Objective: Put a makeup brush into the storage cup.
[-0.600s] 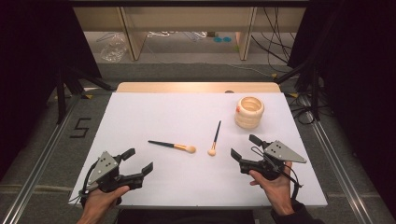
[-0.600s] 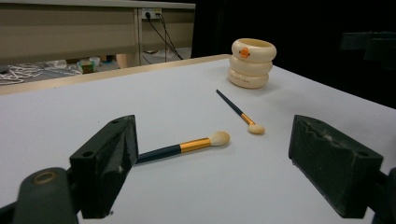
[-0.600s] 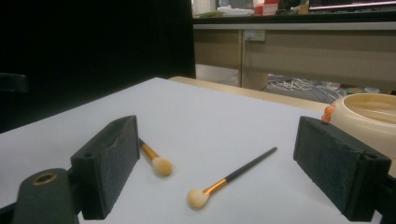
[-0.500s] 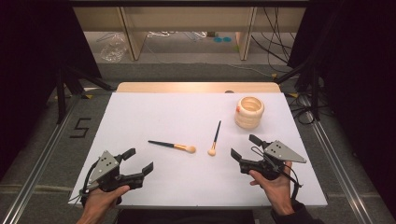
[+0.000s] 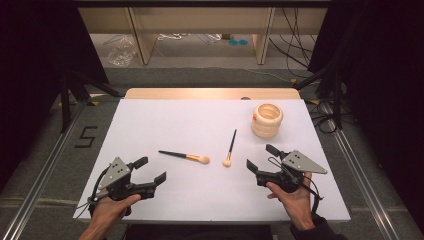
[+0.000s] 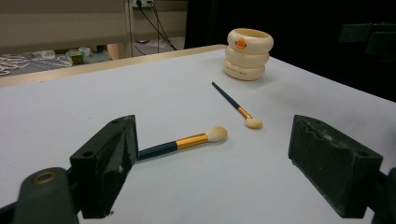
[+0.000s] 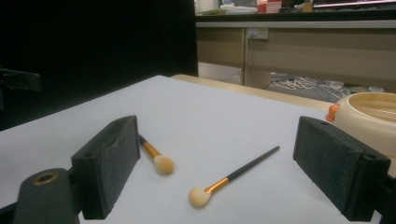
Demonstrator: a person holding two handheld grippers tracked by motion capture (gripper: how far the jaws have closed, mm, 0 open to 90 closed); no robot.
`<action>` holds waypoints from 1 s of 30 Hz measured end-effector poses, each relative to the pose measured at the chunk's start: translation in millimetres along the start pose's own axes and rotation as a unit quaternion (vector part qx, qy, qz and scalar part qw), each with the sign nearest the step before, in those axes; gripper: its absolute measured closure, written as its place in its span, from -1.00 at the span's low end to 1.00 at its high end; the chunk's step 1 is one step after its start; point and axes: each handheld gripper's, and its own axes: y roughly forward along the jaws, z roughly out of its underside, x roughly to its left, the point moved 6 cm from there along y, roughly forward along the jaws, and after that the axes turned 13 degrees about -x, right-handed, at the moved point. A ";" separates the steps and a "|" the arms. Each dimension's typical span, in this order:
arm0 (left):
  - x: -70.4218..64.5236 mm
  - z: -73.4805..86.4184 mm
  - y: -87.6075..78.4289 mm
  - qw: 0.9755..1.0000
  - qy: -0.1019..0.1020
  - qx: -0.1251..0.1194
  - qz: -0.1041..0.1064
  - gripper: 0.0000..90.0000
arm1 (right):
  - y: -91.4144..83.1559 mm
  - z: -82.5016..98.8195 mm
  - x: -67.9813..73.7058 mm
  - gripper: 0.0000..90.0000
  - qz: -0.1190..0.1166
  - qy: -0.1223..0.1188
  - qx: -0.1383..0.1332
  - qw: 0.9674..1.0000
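While both grippers' jaws gape apart, two brushes [image 5: 186, 157] [image 5: 230, 148] and one cup [image 5: 266, 120] lie untouched.

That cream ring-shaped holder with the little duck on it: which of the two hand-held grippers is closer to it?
Right. The right gripper sits just in front of the holder, on its side of the table. The left gripper is across the table, beyond both brushes.

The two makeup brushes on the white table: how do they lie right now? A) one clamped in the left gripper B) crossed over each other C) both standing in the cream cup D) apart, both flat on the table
D: the larger brush and the thinner brush lie flat with bare table between their heads, the cream cup stands apart, and both grippers are open and empty.
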 end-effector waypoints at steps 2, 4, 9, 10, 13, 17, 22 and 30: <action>-0.1 -0.5 3.3 1.000 0.000 0.006 0.005 -0.64 | 0.6 0.2 0.4 -0.65 -0.002 0.001 -0.001 1.000; 0.8 -1.5 5.6 1.000 0.005 0.011 0.007 -0.64 | 0.8 0.3 0.3 -0.65 -0.001 0.001 -0.001 1.000; 6.2 -4.8 15.4 1.000 0.011 0.024 0.017 -0.64 | 1.8 0.4 0.0 -0.65 -0.003 -0.002 -0.004 1.000; 9.2 -6.3 18.1 0.999 0.013 0.026 0.014 -0.64 | 2.3 0.4 0.1 -0.65 -0.004 -0.001 -0.006 1.000; 14.8 -9.4 23.8 0.999 0.018 0.031 0.014 -0.64 | 2.1 1.0 0.7 -0.64 -0.006 0.001 -0.001 1.000; 20.6 -13.7 29.2 0.999 0.018 0.040 0.011 -0.62 | 1.8 1.3 0.2 -0.64 -0.008 0.004 0.002 1.000; 21.4 -14.9 35.2 0.999 0.018 0.049 0.017 -0.62 | 2.6 2.1 -2.1 -0.64 -0.007 0.002 0.000 1.000; 23.1 -5.7 55.7 0.994 0.034 0.092 0.036 -0.62 | 3.4 1.5 -2.4 -0.64 -0.008 0.001 -0.006 1.000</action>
